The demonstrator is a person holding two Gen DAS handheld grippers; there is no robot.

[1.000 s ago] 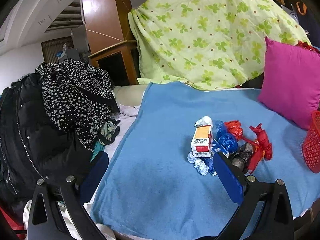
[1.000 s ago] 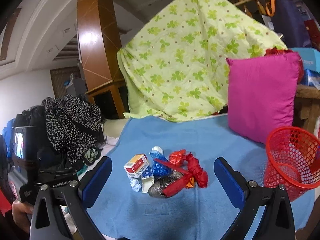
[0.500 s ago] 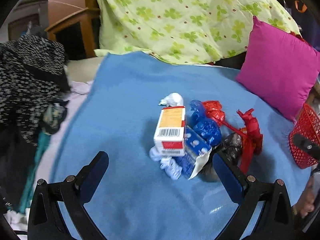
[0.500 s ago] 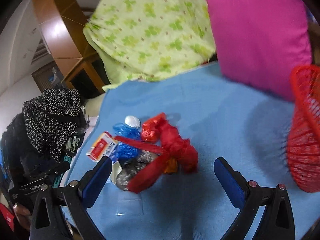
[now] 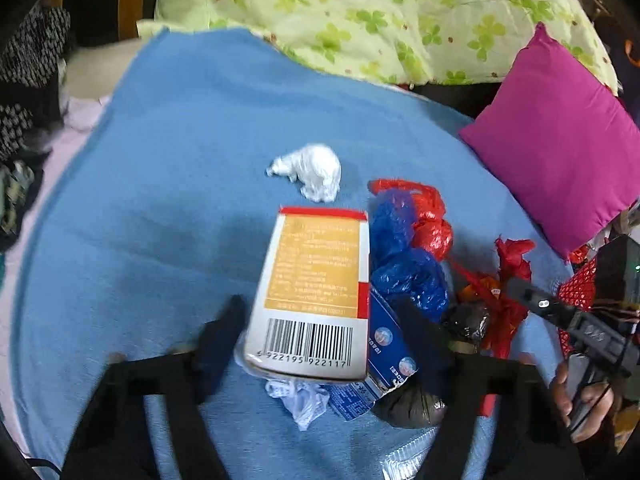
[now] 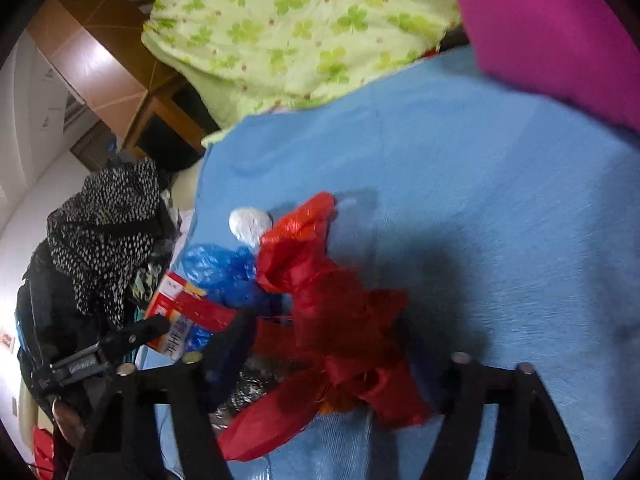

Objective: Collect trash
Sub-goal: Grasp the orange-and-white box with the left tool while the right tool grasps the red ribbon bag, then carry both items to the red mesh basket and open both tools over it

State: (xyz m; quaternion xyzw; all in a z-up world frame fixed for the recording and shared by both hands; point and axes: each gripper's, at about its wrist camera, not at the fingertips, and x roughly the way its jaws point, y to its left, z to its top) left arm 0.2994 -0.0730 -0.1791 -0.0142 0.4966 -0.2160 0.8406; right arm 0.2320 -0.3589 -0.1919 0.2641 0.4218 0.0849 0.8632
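In the left wrist view the left gripper (image 5: 320, 344) is closing around the white and orange box (image 5: 316, 288); the box sits between its blurred dark fingers (image 5: 218, 336), and whether the pads already press on it I cannot tell; under the box at 6 o'clock lie a crumpled white wrapper (image 5: 298, 398), a blue printed packet (image 5: 384, 360) and a dark bundle (image 5: 408, 406); at 3 o'clock of the box bunches a blue plastic bag (image 5: 404, 256), a red bag (image 5: 428, 216) just beyond it; at 12 o'clock a white wad (image 5: 312, 172) lies apart on the blue blanket (image 5: 180, 184); farther off, at 2 o'clock, leans a magenta cushion (image 5: 560, 140), and a green clover quilt (image 5: 380, 12) is heaped along the far edge.

In the right wrist view the right gripper (image 6: 340, 360) is closing with the red plastic bag (image 6: 332, 320) bunched between its jaws; contact is blurred; the red basket (image 5: 576, 292) shows at 3 o'clock in the left view, behind a hand (image 5: 580, 400).
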